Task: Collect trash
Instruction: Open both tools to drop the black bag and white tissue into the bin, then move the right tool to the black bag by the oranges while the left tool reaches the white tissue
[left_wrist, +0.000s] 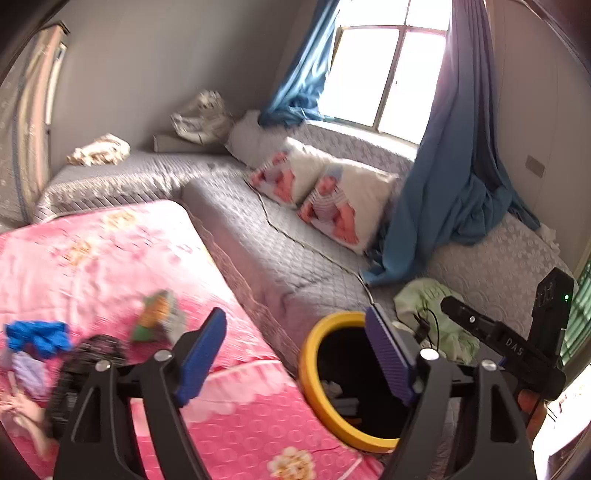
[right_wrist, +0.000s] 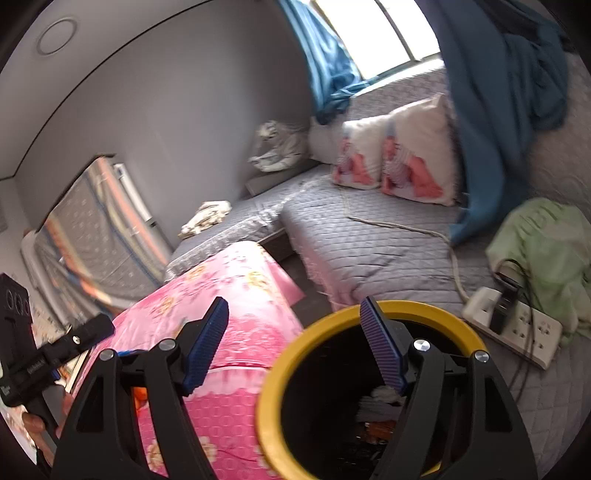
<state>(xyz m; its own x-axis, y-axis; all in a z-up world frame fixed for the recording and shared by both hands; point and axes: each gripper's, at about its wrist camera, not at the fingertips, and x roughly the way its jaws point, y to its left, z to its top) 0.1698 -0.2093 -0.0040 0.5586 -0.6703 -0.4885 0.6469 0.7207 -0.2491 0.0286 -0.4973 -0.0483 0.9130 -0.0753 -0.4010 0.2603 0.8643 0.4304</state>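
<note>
A black bin with a yellow rim (left_wrist: 308, 369) stands between the pink-covered bed and the grey mattress. Seen in the right wrist view, the bin (right_wrist: 269, 387) holds white crumpled paper (right_wrist: 380, 400) and other scraps. My left gripper (left_wrist: 295, 350) is open and empty, its right finger in front of the bin's rim. My right gripper (right_wrist: 293, 347) is open and empty above the bin's mouth. On the pink cover lie a blurred orange-green wrapper (left_wrist: 155, 314), a blue scrap (left_wrist: 37, 338), a pale purple wad (left_wrist: 27, 371) and a dark object (left_wrist: 88, 362).
The pink floral bed (left_wrist: 110, 258) fills the left. A grey quilted mattress (left_wrist: 280, 251) carries two pillows (left_wrist: 325, 192), a green cloth (right_wrist: 546, 243), a white power strip (right_wrist: 517, 328) with cables, and hanging blue curtains (left_wrist: 443, 192). The right gripper's black body (left_wrist: 509, 339) shows at the right edge.
</note>
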